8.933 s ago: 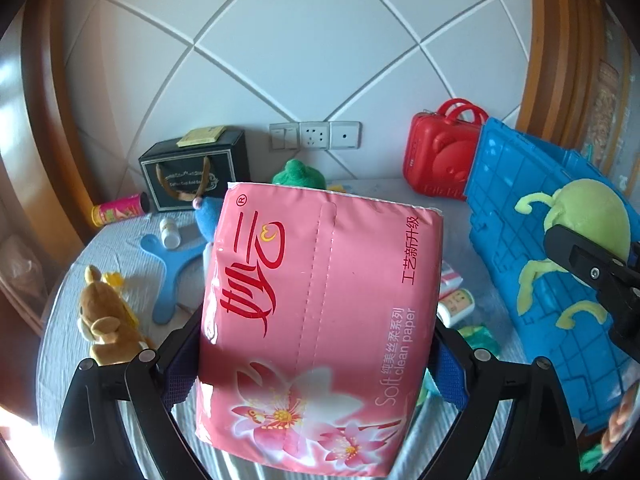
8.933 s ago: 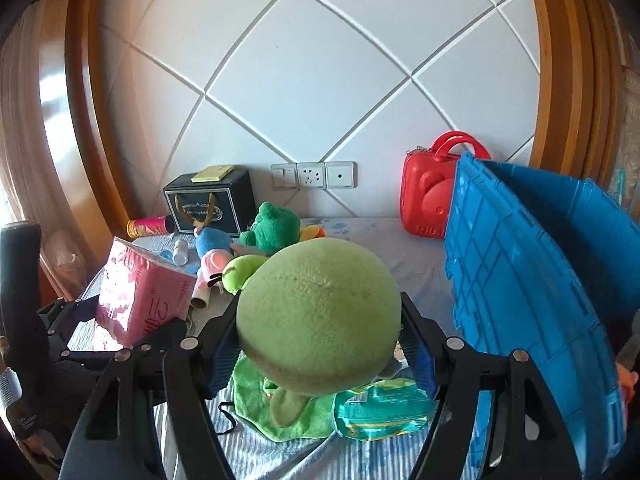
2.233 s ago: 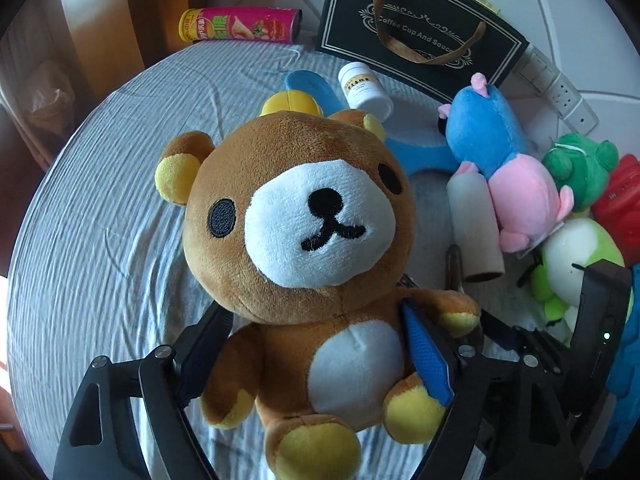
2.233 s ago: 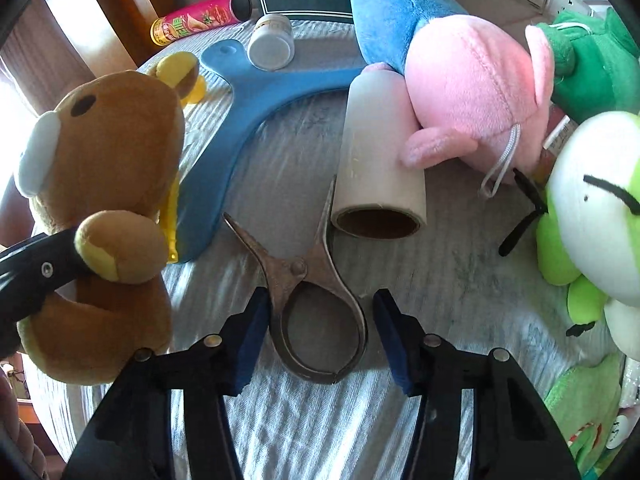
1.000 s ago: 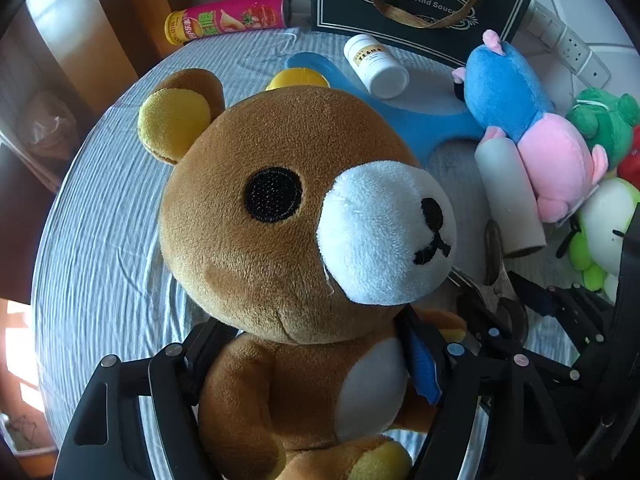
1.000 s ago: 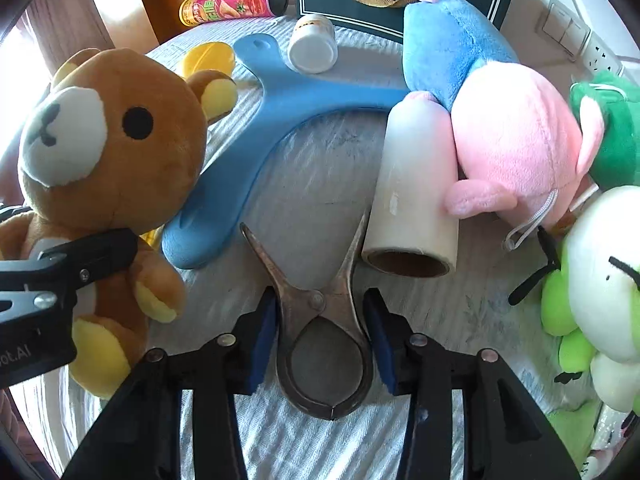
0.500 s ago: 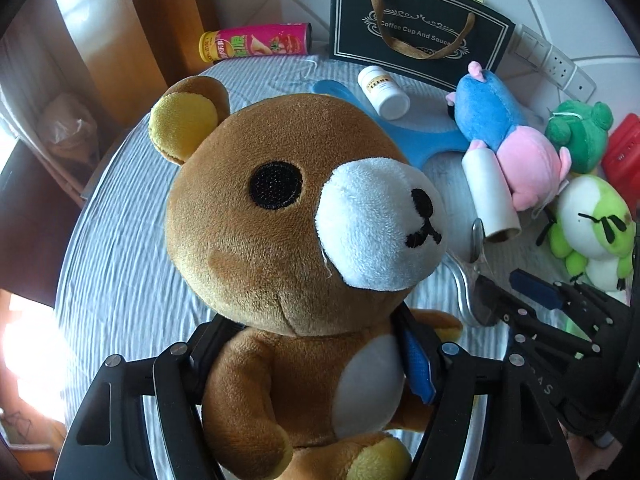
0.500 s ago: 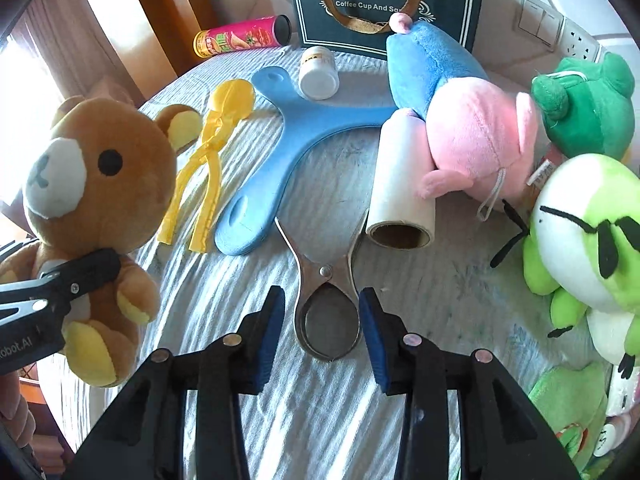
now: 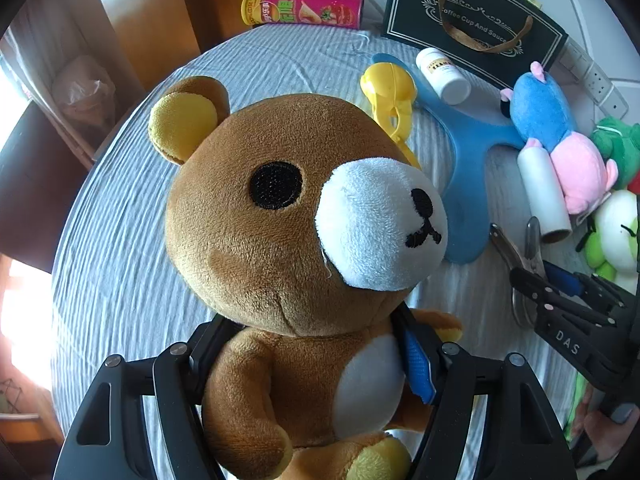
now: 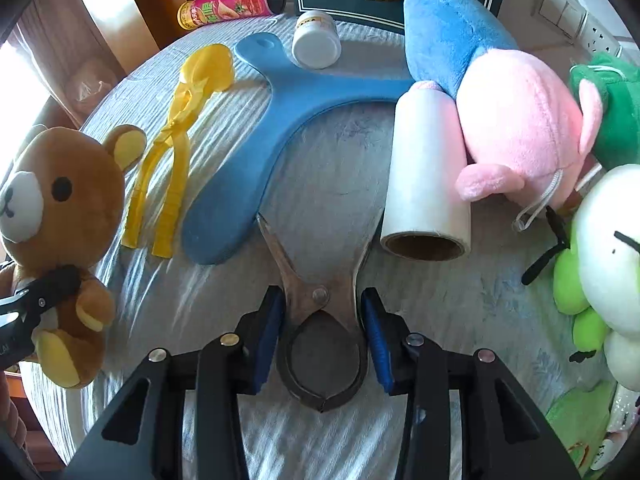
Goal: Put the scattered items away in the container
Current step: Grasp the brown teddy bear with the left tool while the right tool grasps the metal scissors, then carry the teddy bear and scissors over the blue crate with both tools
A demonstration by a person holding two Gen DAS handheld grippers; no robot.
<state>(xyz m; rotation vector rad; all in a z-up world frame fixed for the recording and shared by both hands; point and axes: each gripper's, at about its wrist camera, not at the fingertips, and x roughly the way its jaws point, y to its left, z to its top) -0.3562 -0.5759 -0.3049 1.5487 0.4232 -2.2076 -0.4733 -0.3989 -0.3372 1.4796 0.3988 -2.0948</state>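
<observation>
Gripping the brown teddy bear around its torso, the left gripper holds it above the desk. At the bear's three o'clock, the right gripper jaws are closing on metal tongs lying on the desk.

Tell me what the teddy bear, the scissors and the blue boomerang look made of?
Teddy bear: soft plush, short fuzzy pile, stitched nose.
Scissors: metal, dull brownish-grey, possibly tarnished, riveted at the pivot.
Blue boomerang: smooth and matte, rounded edges; probably foam or soft plastic, hard to tell which.
</observation>
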